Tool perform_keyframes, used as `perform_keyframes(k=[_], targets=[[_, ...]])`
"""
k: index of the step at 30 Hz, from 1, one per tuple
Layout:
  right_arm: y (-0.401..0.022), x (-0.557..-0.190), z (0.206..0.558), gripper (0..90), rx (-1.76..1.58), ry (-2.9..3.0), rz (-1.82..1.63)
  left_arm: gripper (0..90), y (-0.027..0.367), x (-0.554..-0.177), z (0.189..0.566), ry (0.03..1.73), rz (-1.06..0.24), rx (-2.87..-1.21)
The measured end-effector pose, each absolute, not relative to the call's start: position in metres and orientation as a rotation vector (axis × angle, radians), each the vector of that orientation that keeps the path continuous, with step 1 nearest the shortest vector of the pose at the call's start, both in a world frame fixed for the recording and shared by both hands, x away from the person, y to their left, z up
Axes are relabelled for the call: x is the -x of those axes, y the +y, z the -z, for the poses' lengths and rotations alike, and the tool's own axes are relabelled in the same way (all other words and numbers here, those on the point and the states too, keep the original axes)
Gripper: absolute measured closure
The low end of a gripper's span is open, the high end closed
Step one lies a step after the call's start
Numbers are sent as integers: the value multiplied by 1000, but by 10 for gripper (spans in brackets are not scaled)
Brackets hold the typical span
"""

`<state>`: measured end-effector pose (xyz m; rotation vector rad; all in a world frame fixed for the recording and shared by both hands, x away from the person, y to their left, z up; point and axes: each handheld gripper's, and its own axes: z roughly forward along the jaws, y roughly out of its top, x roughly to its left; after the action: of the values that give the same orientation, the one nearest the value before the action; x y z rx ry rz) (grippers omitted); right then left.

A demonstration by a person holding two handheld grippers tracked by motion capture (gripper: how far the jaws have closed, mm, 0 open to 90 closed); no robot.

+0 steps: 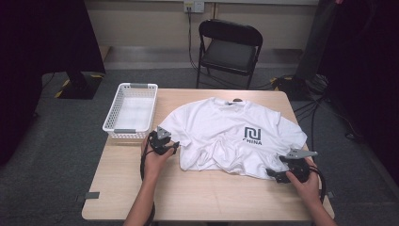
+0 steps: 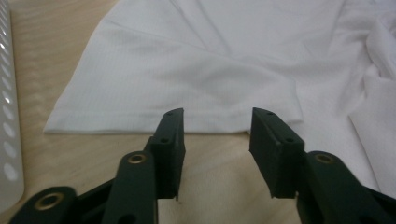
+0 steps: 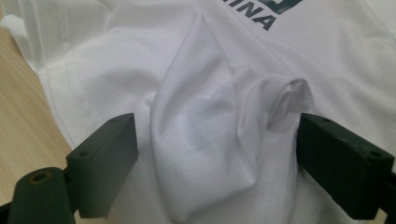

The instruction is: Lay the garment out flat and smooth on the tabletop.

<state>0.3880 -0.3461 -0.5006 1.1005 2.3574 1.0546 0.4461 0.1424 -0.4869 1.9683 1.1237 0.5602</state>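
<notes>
Lying rumpled — white T-shirt (image 1: 230,136), dark chest logo.

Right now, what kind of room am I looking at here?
Probably a lab or studio set up for recording: a lone wooden table on grey carpet, a black folding chair against the wall, and loose cables trailing across the floor.

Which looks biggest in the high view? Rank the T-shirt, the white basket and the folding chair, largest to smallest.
1. T-shirt, spread across the table.
2. Folding chair and white basket look about alike; the chair stands farther from the camera, so their order is unsure.
</notes>
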Motion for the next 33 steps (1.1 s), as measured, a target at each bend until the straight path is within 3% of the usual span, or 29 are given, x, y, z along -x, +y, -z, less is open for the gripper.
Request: perform_keyframes(k=[4,12,16,21,33], targets=[[-346,-388,501,123,-1101,2358,-1054,667,131,-450,483,1085,-501,-1948],[-346,-388,501,123,-1101,2358,-1055,667,112,-447,483,1012,-443,-2039],[-346,-388,501,123,-1102,2358,-1055,796,116,-452,487,1039,-446,-2072],[-346,-388,501,123,-1102,2358,-1056,892,124,-454,484,1039,-470,-2106],[-347,-388,500,124,-1101,2362,-1062,898,171,-452,485,1148,-502,-2137]])
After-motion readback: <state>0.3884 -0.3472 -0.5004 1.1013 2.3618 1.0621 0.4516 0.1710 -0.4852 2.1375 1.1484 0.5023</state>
